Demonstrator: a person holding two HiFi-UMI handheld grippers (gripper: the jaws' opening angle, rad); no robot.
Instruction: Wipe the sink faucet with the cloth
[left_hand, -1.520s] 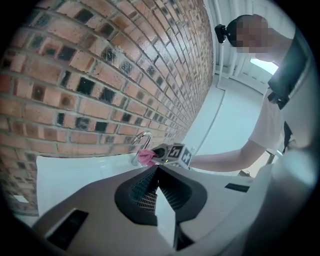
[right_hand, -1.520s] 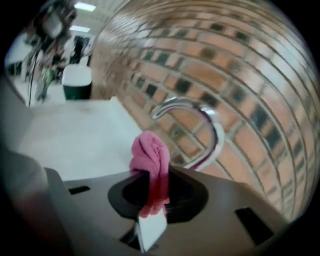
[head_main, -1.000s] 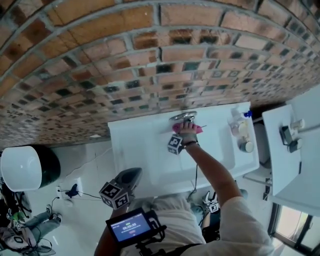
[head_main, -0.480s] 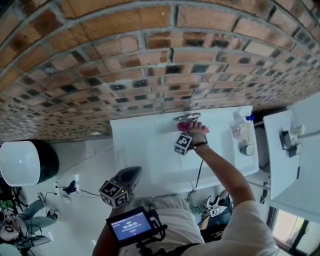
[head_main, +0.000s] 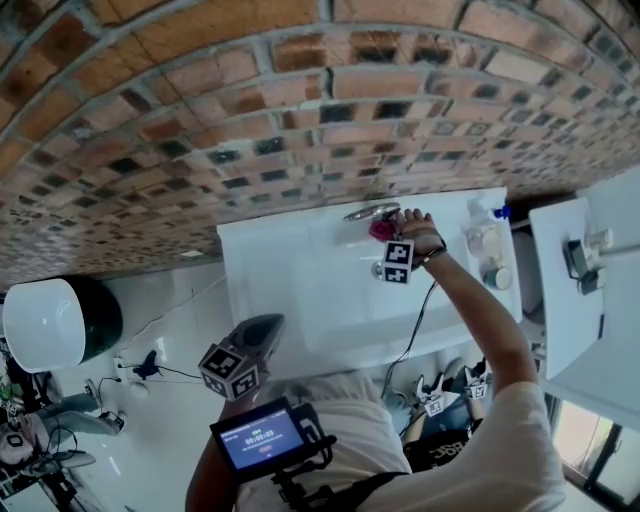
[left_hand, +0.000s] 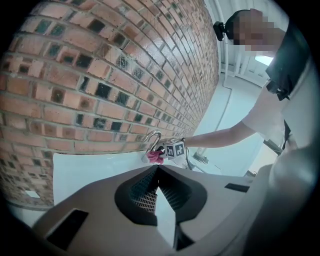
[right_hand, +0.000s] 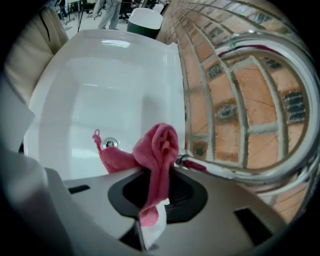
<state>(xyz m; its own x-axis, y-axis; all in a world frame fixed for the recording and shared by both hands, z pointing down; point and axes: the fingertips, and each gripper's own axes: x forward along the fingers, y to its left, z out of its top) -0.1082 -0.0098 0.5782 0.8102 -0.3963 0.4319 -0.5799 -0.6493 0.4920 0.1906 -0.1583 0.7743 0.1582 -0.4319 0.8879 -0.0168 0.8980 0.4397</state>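
Note:
A chrome curved faucet (head_main: 365, 212) rises at the back rim of the white sink (head_main: 290, 290). My right gripper (head_main: 385, 236) is just in front of it, shut on a pink cloth (head_main: 381, 230) that touches the faucet's base. In the right gripper view the cloth (right_hand: 158, 150) is bunched between the jaws, with the faucet arc (right_hand: 282, 95) curving overhead and the drain (right_hand: 111, 143) below. My left gripper (head_main: 262, 345) hangs before the sink's front edge, shut and holding nothing. Its view shows the faucet (left_hand: 152, 141) and cloth (left_hand: 155, 157) far ahead.
A brick wall (head_main: 300, 120) backs the sink. Bottles and a jar (head_main: 487, 255) stand on the sink's right rim. Another white basin (head_main: 575, 300) is at the right, and a white and black round bin (head_main: 55, 325) on the floor at the left.
My right gripper has swung with the cloth from the left front of the faucet round to its right side. The left gripper has stayed put.

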